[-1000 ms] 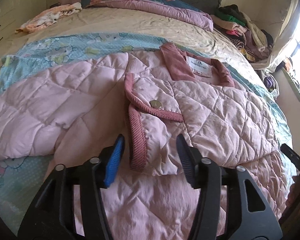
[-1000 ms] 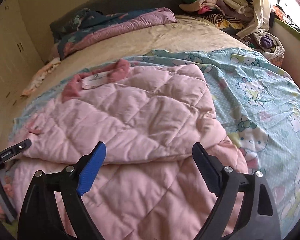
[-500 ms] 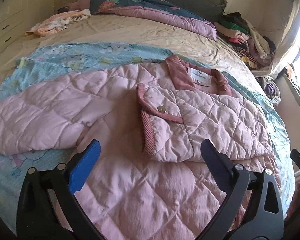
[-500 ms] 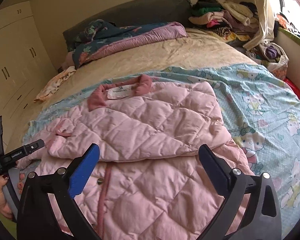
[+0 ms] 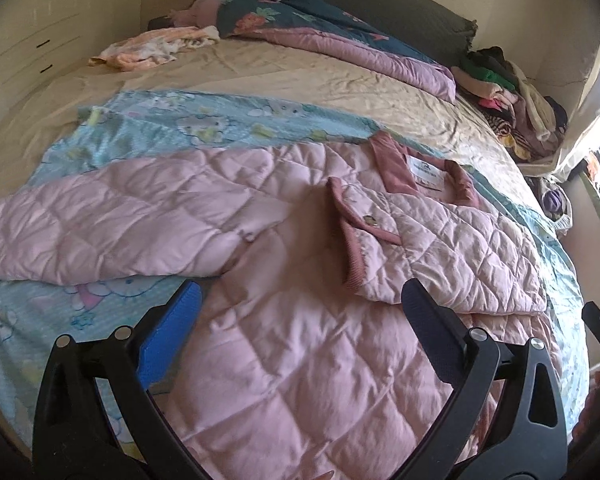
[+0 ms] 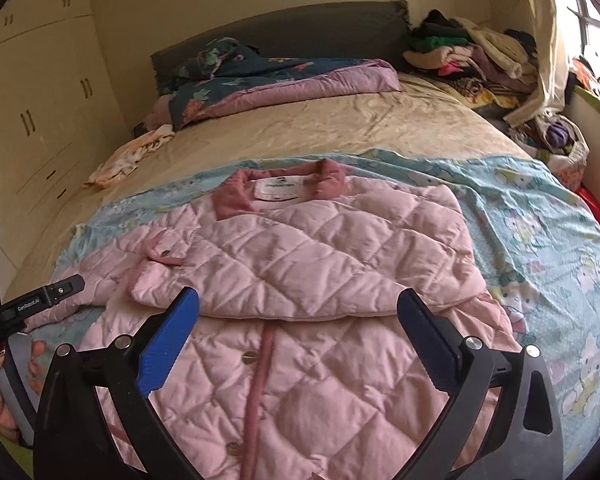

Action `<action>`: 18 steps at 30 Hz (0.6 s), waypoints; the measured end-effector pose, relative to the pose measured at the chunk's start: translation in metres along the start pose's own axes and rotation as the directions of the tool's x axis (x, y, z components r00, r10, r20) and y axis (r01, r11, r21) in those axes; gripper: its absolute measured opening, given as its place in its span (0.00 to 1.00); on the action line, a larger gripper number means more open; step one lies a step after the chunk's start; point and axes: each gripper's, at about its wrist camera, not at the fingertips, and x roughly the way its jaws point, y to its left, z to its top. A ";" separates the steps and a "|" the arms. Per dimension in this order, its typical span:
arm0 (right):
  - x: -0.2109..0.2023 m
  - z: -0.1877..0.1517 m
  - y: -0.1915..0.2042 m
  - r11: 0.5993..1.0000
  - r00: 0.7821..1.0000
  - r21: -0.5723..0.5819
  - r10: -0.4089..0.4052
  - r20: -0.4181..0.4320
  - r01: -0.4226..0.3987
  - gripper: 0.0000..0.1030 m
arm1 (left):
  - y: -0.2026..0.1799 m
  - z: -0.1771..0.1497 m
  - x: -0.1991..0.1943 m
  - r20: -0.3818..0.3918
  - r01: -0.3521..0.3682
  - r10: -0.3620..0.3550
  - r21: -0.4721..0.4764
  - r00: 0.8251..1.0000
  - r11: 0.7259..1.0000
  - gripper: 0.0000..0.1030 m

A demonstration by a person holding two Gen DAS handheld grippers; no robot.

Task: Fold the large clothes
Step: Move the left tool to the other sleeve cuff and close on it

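A pink quilted jacket (image 5: 300, 360) lies front-up on the bed, collar and white label (image 5: 424, 168) at the far end. Its right sleeve (image 5: 440, 248) is folded across the chest; the cuff has a dark pink ribbed edge and a snap. Its left sleeve (image 5: 108, 224) lies spread out to the left. My left gripper (image 5: 300, 320) is open and empty above the jacket's lower body. In the right wrist view the jacket (image 6: 300, 264) shows with its snap placket down the middle. My right gripper (image 6: 298, 320) is open and empty above the lower front.
A light blue cartoon-print sheet (image 6: 540, 232) lies under the jacket on a beige bed (image 6: 340, 128). A purple and floral quilt (image 6: 280, 80) is at the headboard. A clothes pile (image 6: 472, 56) is at the far right. A peach garment (image 5: 152, 46) lies far left. Wardrobes (image 6: 32, 100) stand left.
The left gripper's jaws have opened wide and let go of the folded sleeve cuff. Both grippers have drawn back and up from the jacket, which now lies farther away.
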 end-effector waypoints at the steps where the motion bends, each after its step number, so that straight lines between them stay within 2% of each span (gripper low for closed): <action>1: -0.001 0.000 0.005 1.000 1.000 -0.006 0.007 0.001 -0.007 0.96 | 0.003 -0.001 -0.002 0.004 -0.004 0.004 -0.005 1.000 1.000 0.91; 18: -0.003 0.005 0.091 0.986 0.996 -0.141 0.085 -0.003 -0.084 0.96 | 0.065 -0.014 -0.022 0.030 -0.043 0.046 -0.108 0.998 0.993 0.91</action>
